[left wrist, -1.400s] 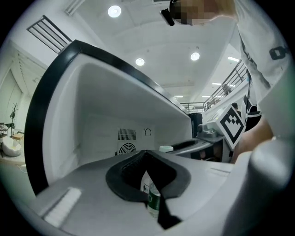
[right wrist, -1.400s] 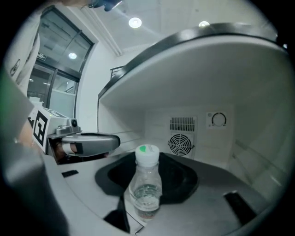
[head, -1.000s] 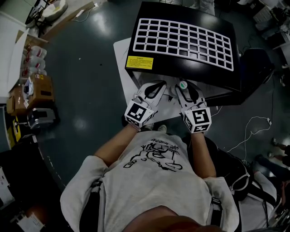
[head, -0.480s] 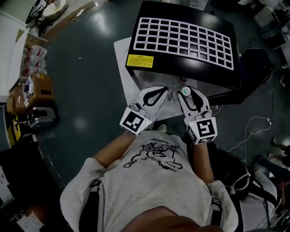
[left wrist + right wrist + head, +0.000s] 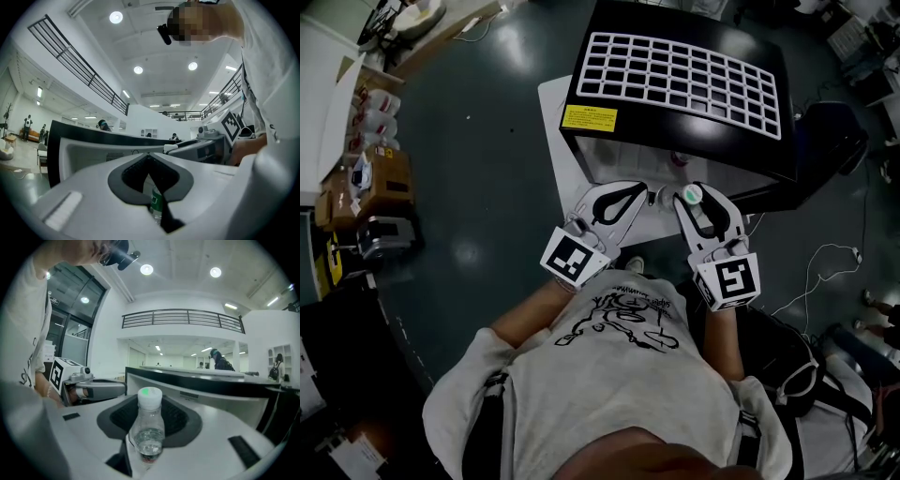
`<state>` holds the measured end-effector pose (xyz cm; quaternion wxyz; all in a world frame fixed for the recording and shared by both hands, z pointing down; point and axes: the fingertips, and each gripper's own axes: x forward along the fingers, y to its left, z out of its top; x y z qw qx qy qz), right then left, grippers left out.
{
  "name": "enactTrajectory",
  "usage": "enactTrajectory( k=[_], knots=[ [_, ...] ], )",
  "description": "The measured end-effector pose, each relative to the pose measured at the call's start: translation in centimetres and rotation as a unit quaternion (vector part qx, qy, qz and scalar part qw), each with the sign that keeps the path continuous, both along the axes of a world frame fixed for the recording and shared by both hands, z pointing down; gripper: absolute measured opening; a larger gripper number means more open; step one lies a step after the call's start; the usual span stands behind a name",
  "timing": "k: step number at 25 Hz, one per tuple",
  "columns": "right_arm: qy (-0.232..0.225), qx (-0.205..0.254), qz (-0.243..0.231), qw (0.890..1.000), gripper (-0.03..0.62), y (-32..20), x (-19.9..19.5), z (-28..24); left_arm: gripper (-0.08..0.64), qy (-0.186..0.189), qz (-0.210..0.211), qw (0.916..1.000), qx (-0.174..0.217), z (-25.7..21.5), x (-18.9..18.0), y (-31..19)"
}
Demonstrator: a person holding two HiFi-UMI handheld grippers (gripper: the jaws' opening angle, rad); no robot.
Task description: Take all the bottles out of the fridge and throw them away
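With the right gripper (image 5: 697, 199) clamped round a clear plastic bottle with a white cap (image 5: 148, 426) just in front of the black fridge (image 5: 772, 54), and the left gripper (image 5: 636, 191) pinched shut on nothing, removal seems in hand; next it likely needs carrying to a bin, which no view shows.

We show a dim, underexposed head view with soft glare patches on the floor (image 5: 472, 253), and two bright gripper views lit by round ceiling lamps (image 5: 146, 269), with strong fisheye curvature, black corners and a slightly soft near bottle (image 5: 148, 430).
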<state>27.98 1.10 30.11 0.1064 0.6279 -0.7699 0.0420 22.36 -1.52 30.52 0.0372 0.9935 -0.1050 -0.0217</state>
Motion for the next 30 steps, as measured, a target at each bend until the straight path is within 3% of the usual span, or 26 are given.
enactTrajectory(
  k=[6, 11, 14, 23, 30],
  knots=[
    [-0.001, 0.0, -0.016, 1.0, 0.155, 0.8, -0.5, -0.4, 0.009, 0.01, -0.01, 0.9997, 0.022, -0.3, 0.0, 0.9],
    [-0.003, 0.002, -0.03, 1.0, 0.155, 1.7, -0.8, -0.6, 0.009, 0.008, -0.023, 0.9997, 0.0, -0.7, -0.2, 2.4],
    [0.003, 0.003, -0.04, 0.999, 0.155, 2.2, -1.1, -1.0, 0.009, 0.013, -0.033, 0.9992, 0.018, -0.8, -0.4, 2.9],
    [0.002, 0.006, -0.069, 0.998, 0.155, 3.3, -2.1, -1.7, 0.009, 0.015, -0.058, 0.9982, 0.004, -1.1, -1.2, 4.1],
    [0.003, 0.005, -0.087, 0.996, 0.155, 3.3, -3.7, -1.9, 0.009, 0.023, -0.072, 0.997, 0.02, -1.3, -2.7, 4.2]
  ],
)
